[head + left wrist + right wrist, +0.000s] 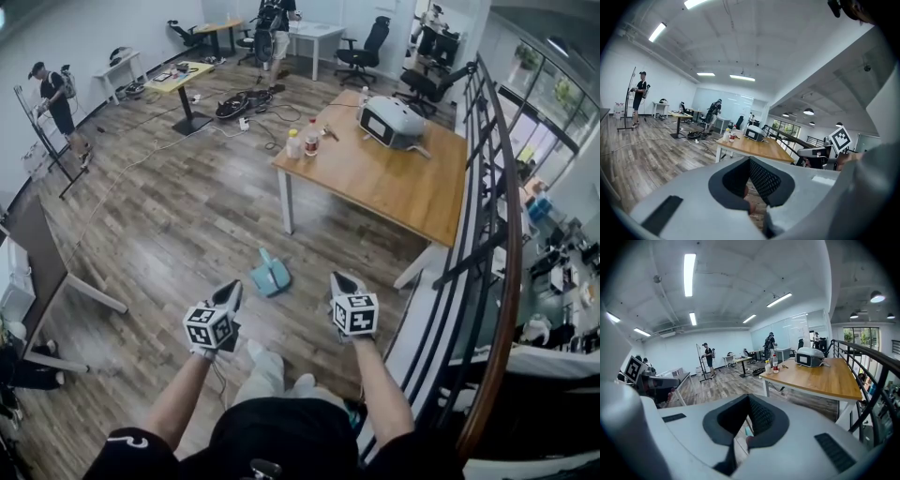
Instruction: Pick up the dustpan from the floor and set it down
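**Subject.** The small teal plastic dustpan [271, 277] lies flat on the grey-brown wood-plank floor [169, 234]. Its narrow handle end points away from the person and its wider body points toward them. It touches nothing else. It is near, but clear of, the white corner leg [284, 201] of the light wooden desk [394, 187]. It sits ahead of both grippers, roughly between their lines.

**Left gripper** [231, 292]. Clenched, jaws together on nothing, held above the floor short of the dustpan and to its left.

**Right gripper** [339, 279]. Likewise clenched and empty, to the dustpan's right. A sliver of teal shows past its closed jaws in the right gripper view, so it is aimed about at the dustpan.

**Assessment.** Neither gripper touches the dustpan. This arrangement fits two stages equally: a dustpan on the floor awaiting a lift, or one already lifted and put back on the floor. The pictures do not decide between them.

**Handling notes, valid either way.**
- The handle looks to be the only part slim enough for a two-jaw gripper to span.
- The body is broad and shallow and would likely tip if taken by one edge.
- Closed jaws cannot take the dustpan.
- Both grippers should stay clear of the desk leg and of the person's own legs [267, 370] below.
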